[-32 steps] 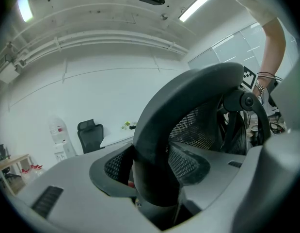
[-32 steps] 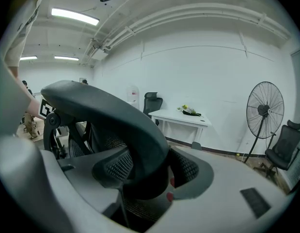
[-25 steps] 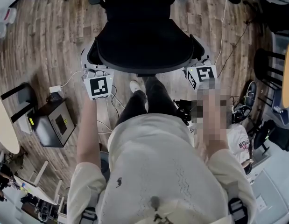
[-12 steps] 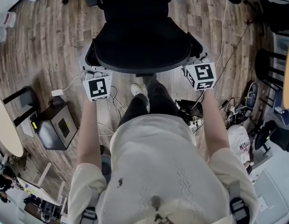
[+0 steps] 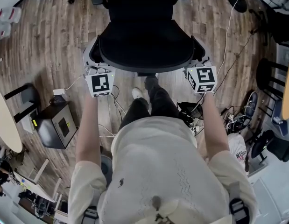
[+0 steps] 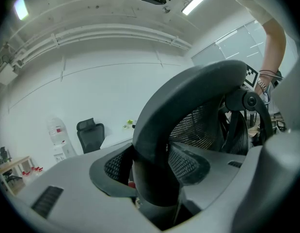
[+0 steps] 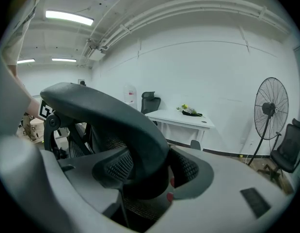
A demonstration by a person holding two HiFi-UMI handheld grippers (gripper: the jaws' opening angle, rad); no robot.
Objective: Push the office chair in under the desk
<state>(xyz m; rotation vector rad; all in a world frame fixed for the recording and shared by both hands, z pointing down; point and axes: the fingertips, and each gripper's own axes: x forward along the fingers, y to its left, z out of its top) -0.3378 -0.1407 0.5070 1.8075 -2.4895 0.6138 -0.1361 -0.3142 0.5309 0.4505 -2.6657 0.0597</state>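
Black mesh-backed office chair (image 5: 144, 36) sits right in front of you on the wood floor (image 5: 55, 41). The white desk (image 7: 181, 116) at the far side looks like the target, so there's ground to cover. Your left gripper (image 6: 152, 178) and right gripper (image 7: 145, 174) are each clenched on the backrest's curved rim (image 6: 188, 96), one per side. Push evenly with both so it rolls straight, and go easy near the desk.
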